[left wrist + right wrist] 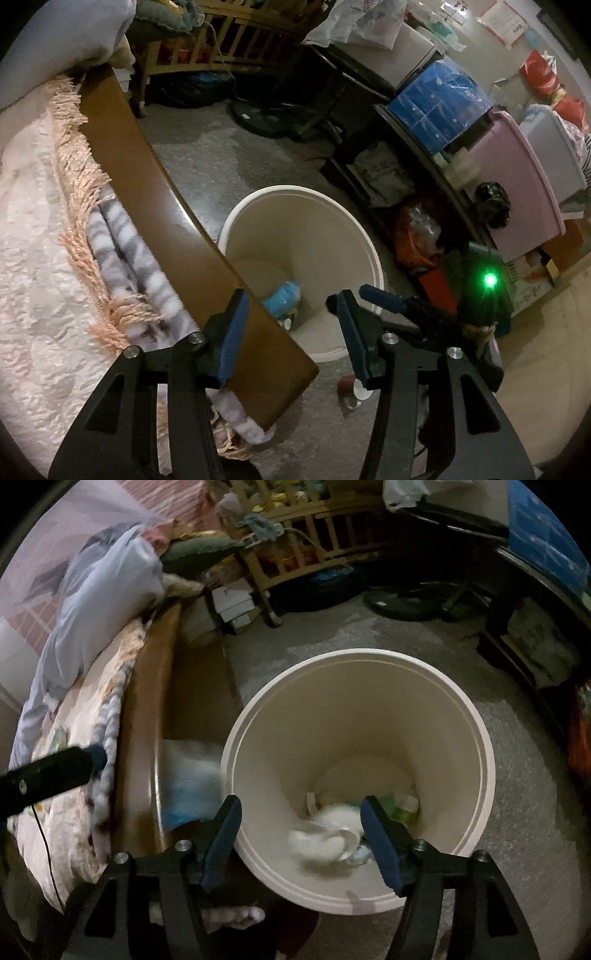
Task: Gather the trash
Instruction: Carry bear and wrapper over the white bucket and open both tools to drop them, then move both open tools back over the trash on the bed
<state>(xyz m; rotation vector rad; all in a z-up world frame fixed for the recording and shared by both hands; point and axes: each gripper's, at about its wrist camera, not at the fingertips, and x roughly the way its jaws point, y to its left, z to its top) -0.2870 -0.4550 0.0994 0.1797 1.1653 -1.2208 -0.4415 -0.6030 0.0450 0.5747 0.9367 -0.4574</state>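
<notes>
cream round plastic bin (476, 760) sits directly under the right gripper (301, 834), jaws apart, nothing pinched; blurred white wad of trash (325, 840) is inside it, between the fingers. left gripper (288, 332), also empty and spread, is off toward the brown wooden bed rail (155, 206); right is nearer.

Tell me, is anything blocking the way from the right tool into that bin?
Nothing visible. The right tool hangs open over the bin's uncovered mouth; a blurred white piece shows inside, between the tool's fingers, above other trash at the bottom.
</notes>
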